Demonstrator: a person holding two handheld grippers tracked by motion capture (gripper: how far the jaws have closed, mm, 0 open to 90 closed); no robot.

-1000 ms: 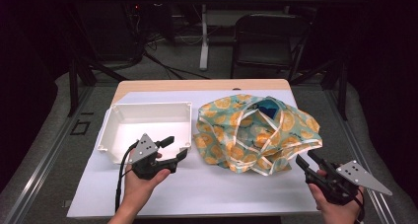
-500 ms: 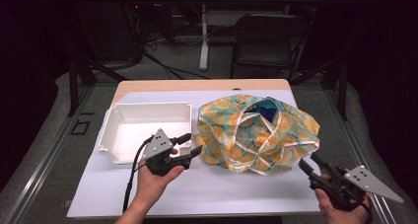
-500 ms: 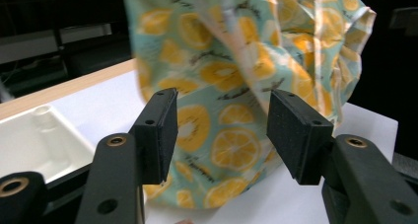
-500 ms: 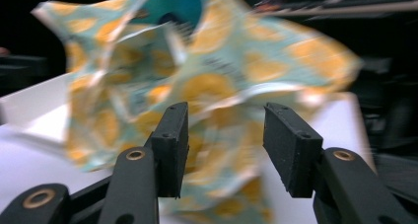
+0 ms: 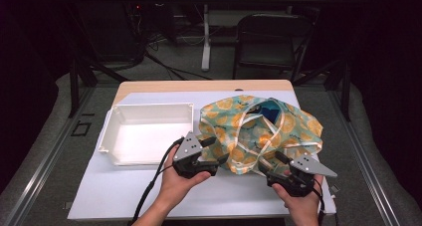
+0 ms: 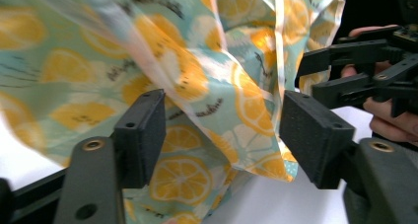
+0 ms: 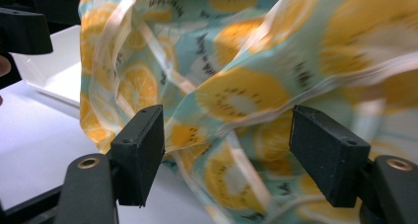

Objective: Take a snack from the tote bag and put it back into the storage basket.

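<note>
- The table [image 5: 119, 196] has a pale, bluish-white top with a strip of bare wood along its far edge; it stands on grey floor with dark metal rails running along both sides.
- Beyond it the room is dark: a black folding chair [image 5: 268, 44], a white table leg [image 5: 205, 37] and loose cables on the floor.
- A white tray [image 5: 149, 136] sits on the left half of the table, its near rim just beside the left hand.
- The bag [image 5: 259, 131] (teal cloth printed with orange slices, pale straps looped over it) lies crumpled on the right half, touching the tray's right wall or very close to it.
- The left gripper [image 5: 215, 151] is at the bag's near left edge. Its jaws have just been opening; in the left gripper view [image 6: 217, 130] a fold of cloth hangs between the pads, which stand apart and do not press it.
- The right gripper [image 5: 272, 161] is at the bag's near right corner. Its jaws have also just been opening, and in the right gripper view [image 7: 226, 145] cloth lies between the wide-set pads, unpinched.
</note>
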